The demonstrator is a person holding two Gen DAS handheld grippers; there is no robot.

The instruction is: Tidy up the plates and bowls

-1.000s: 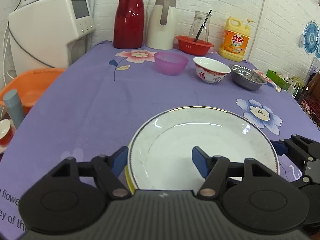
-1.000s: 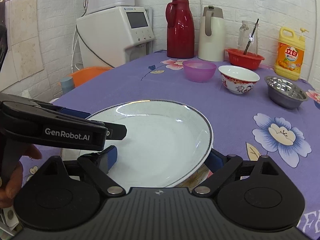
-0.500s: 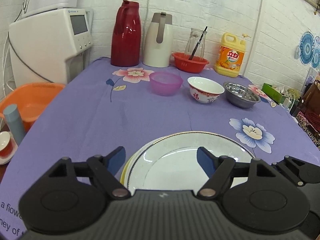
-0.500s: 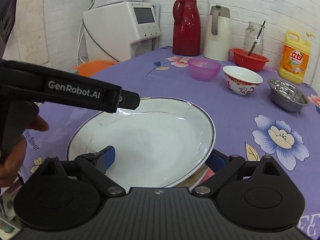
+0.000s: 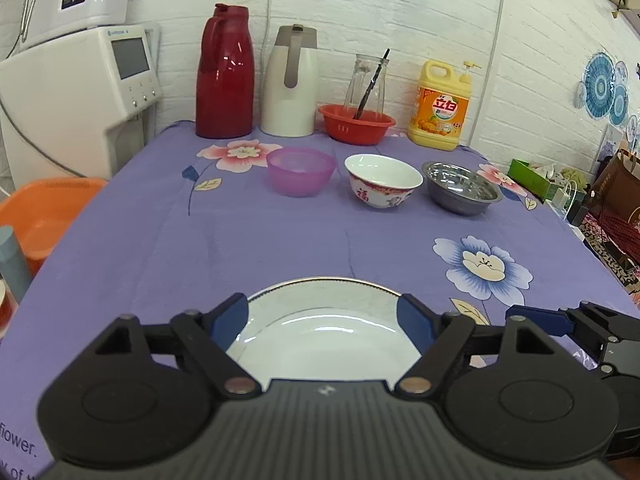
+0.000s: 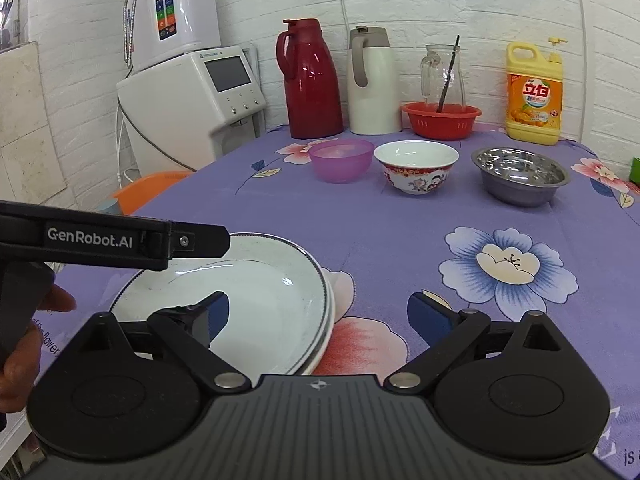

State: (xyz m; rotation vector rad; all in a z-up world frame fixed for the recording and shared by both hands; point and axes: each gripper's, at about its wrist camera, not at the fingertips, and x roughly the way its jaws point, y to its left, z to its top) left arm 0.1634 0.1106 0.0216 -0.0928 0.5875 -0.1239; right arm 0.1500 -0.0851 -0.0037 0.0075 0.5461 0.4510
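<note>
A white plate (image 5: 324, 336) with a dark rim lies on top of another plate near the table's front edge. My left gripper (image 5: 322, 318) hovers over its near side. Its jaws are opening and press on nothing. In the right wrist view the plate stack (image 6: 260, 292) is at lower left, and my right gripper (image 6: 320, 316) stands open above its right rim, touching nothing. Across the table stand a purple bowl (image 5: 300, 172), a white patterned bowl (image 5: 382, 186) and a steel bowl (image 5: 460, 192) in a row.
Along the back wall stand a red thermos (image 5: 224, 76), a white jug (image 5: 290, 84), a red basket (image 5: 356, 122) holding a glass pitcher, and a yellow detergent bottle (image 5: 442, 108). A water dispenser (image 5: 76, 100) and an orange basin (image 5: 40, 216) sit beyond the left table edge.
My left gripper's jaws have widened and it has drawn back and up from the plate. My right gripper has shifted right, so the plate is now mostly to its left.
</note>
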